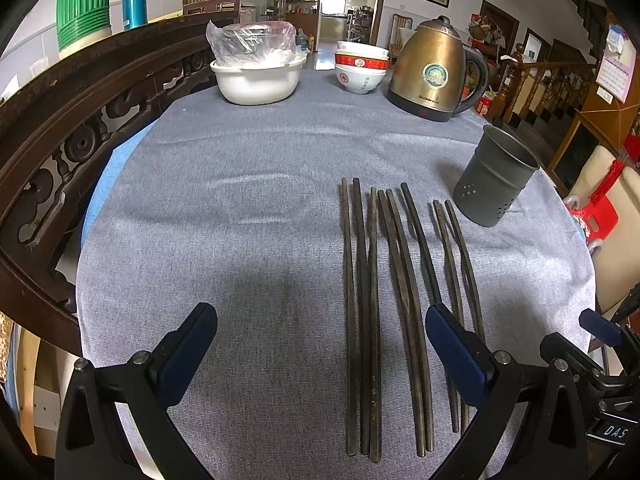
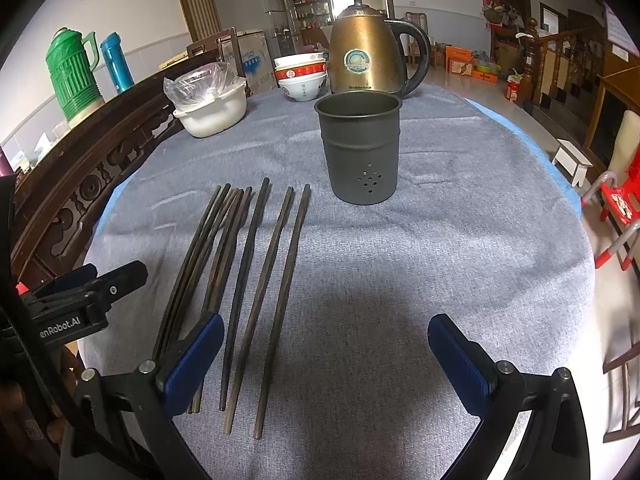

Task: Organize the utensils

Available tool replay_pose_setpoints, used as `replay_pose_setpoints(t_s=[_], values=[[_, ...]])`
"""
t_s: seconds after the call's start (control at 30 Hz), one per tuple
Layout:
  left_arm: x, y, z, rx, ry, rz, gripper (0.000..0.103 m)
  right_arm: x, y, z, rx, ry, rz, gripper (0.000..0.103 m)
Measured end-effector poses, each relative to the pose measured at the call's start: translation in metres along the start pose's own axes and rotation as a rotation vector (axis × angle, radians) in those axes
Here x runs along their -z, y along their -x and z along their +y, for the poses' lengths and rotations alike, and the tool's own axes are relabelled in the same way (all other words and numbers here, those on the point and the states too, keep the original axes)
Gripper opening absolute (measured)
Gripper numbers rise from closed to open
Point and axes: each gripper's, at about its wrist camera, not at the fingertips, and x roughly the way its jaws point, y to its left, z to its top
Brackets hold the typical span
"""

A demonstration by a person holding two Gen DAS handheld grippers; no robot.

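Observation:
Several dark chopsticks (image 1: 372, 312) lie side by side on the grey tablecloth (image 1: 240, 240), pointing away from me. A grey metal utensil holder (image 1: 494, 178) with small holes stands upright just beyond them to the right. In the right wrist view the chopsticks (image 2: 248, 280) lie left of centre and the holder (image 2: 360, 148) stands straight ahead. My left gripper (image 1: 322, 344) is open above the near ends of the chopsticks, nothing between its fingers. My right gripper (image 2: 326, 352) is open over bare cloth, right of the chopsticks.
A bronze electric kettle (image 1: 430, 68), stacked bowls (image 1: 361, 66) and a white basin (image 1: 258, 76) with a plastic bag stand at the table's far edge. A carved dark wooden rail (image 1: 60, 140) borders the left side. Chairs and a red stool (image 2: 620, 208) stand to the right.

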Motion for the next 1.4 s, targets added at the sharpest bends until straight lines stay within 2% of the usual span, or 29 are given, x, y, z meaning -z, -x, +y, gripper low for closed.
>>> replay_pose_setpoints(t_s=[1.4], values=[[-0.0007,-0.0016,0.0008,0.007,0.007,0.006,0.103,0.0010,-0.0010,0.0016,0.011,0.005,0.005,0.103]])
